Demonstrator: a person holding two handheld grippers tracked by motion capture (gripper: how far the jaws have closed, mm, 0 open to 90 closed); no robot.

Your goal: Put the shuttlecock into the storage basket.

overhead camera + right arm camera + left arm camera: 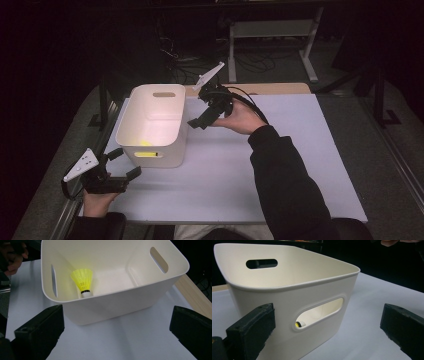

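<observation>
At lower left of the high view the left gripper (121, 164) sits just beside the bin's near corner, its matte black jaws apart and empty. The bin (131, 117) is smooth white plastic, a rounded rectangle with a slot handle in each end wall, standing upright left of centre on the pale table (300, 150). Inside it, against the near end wall, lies a shuttlecock (83, 281): a yellow meshed skirt flaring from a white cork ringed with a black band. In the right gripper view its long axis runs roughly up-down, skirt toward the top of the frame, cork toward the bottom. Right of the bin, at upper centre, the right gripper (202, 114) hovers beside the rim, jaws spread wide, holding nothing.
</observation>
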